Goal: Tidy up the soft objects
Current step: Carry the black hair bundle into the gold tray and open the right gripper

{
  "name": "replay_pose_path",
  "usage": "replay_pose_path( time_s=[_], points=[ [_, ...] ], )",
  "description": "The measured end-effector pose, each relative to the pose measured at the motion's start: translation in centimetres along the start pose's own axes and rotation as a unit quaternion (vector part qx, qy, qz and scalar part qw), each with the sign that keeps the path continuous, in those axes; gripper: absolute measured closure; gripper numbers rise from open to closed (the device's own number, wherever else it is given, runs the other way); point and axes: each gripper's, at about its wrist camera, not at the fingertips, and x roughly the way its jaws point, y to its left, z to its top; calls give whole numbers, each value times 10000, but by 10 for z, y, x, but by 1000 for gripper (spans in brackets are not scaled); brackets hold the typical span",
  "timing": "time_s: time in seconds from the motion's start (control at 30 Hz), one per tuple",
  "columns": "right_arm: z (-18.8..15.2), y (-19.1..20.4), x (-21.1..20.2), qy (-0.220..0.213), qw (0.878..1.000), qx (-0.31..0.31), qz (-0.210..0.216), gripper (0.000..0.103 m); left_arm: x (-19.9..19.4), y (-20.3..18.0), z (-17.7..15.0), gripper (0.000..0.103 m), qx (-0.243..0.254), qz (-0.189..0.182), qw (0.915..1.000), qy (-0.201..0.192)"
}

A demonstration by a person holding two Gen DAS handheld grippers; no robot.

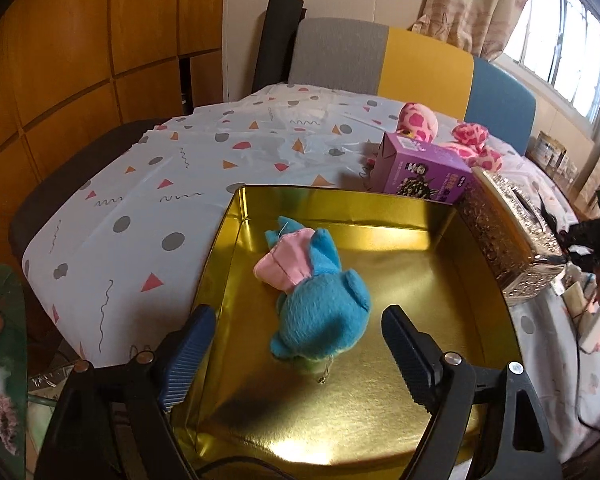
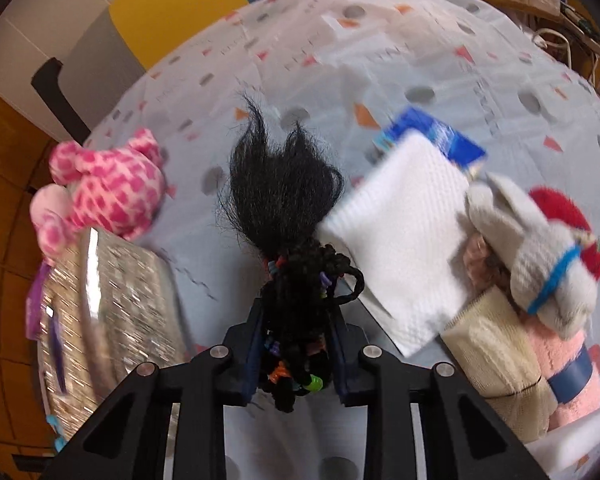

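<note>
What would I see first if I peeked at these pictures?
First, a fluffy blue plush toy with a pink patch lying inside the shiny gold metal tin, just ahead of the open left gripper. Next, a tuft of black braided hair with colourful bands squeezed in the right gripper above the spotted tablecloth. A pink spotted plush toy sits at the left of that view.
</note>
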Motion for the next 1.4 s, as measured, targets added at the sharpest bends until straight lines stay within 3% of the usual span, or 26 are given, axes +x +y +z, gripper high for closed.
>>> replay_pose_path(
  time_s=[0.27,0.47,0.67,0.9,1.1,1.4],
  points=[
    [36,67,-24,-326,9983,-414,230,76,-13,8,-5,17,-168,-125,9998,-34],
    [28,154,-43,-478,9894,-1237,595,76,-17,12,-7,13,-258,-81,9996,-61],
    [-19,230,-52,-391,9655,-2277,1203,76,-21,20,-11,11,-322,62,9994,-124],
    [-98,251,-47,54,9462,-2837,1556,76,-28,24,-15,11,-434,315,9983,-246],
    [-165,259,-23,591,9408,-2992,1481,76,-35,21,-19,10,-508,409,9973,-325],
    [-186,287,30,1020,9470,-2878,1000,76,-37,23,-22,10,-490,405,9975,-307]
  ],
)
